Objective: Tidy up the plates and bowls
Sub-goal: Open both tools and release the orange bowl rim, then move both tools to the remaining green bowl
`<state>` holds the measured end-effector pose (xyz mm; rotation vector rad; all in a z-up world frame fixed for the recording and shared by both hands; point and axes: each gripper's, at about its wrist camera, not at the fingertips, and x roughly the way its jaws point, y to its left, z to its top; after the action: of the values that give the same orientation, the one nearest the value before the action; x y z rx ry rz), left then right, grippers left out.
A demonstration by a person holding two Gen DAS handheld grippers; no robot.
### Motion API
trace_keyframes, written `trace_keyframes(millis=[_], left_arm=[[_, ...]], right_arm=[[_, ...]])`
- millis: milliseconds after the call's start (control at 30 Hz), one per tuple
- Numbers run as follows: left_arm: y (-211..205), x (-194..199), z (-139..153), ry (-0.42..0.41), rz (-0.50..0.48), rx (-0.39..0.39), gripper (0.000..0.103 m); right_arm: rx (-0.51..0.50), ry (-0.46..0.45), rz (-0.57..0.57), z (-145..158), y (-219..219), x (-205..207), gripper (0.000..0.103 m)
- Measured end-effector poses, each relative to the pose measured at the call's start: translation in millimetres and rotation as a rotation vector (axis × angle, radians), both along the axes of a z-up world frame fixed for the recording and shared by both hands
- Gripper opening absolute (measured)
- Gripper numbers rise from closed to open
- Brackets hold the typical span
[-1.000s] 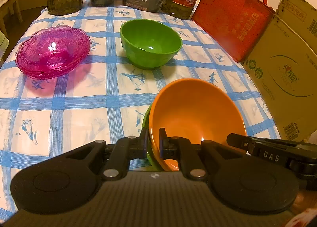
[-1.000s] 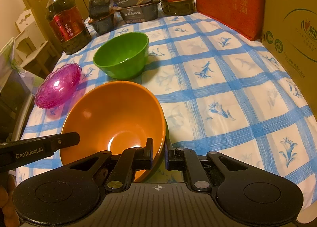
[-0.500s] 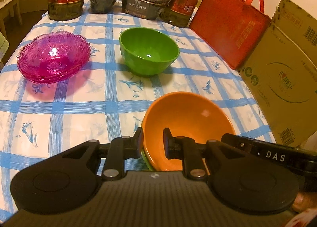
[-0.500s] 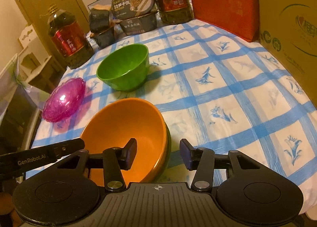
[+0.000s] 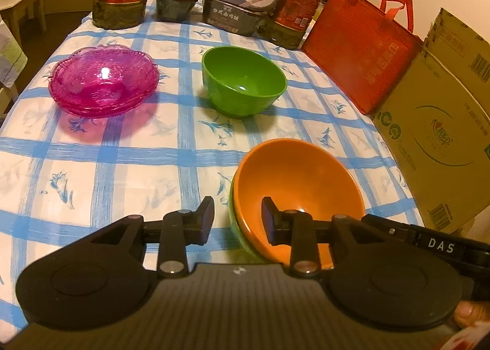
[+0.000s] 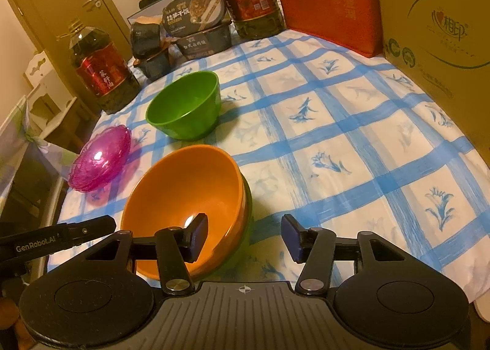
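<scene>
Orange bowl (image 5: 298,180) nested in a green one on the table, near the lone green bowl (image 5: 243,80): we let both tools, left (image 5: 237,220) and right (image 6: 245,235), opening and gripping nothing, clear the rim fully before withdrawing.

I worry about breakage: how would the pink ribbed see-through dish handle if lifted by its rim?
The pink ribbed see-through dish looks glossy, so probably slippery. Its thin scalloped rim may chip. It seems to be several stacked; the lower ones could stay behind.
</scene>
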<state>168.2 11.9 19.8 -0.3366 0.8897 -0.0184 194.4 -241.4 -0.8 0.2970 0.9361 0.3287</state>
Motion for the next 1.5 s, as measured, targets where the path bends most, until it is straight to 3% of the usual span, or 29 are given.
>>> trace_keyframes(millis=[300, 867, 967, 1500], left_arm=[[4.8, -9.4, 4.6, -0.003, 0.016, -0.005, 0.034], [7.2, -14.5, 10.0, -0.006, 0.024, -0.001, 0.053], [8.8, -14.2, 11.2, -0.011, 0.026, -0.008, 0.060], [18.9, 22.5, 13.3, -0.021, 0.007, 0.025, 0.060]], right_arm=[[0.010, -0.008, -0.009, 5.3, -3.2, -9.3, 0.055], [0.005, -0.018, -0.011, 10.9, -6.1, -13.8, 0.057], [0.005, -0.020, -0.012, 11.8, -6.5, -13.0, 0.057], [-0.024, -0.063, 0.009, 29.3, -2.3, 28.6, 0.058]])
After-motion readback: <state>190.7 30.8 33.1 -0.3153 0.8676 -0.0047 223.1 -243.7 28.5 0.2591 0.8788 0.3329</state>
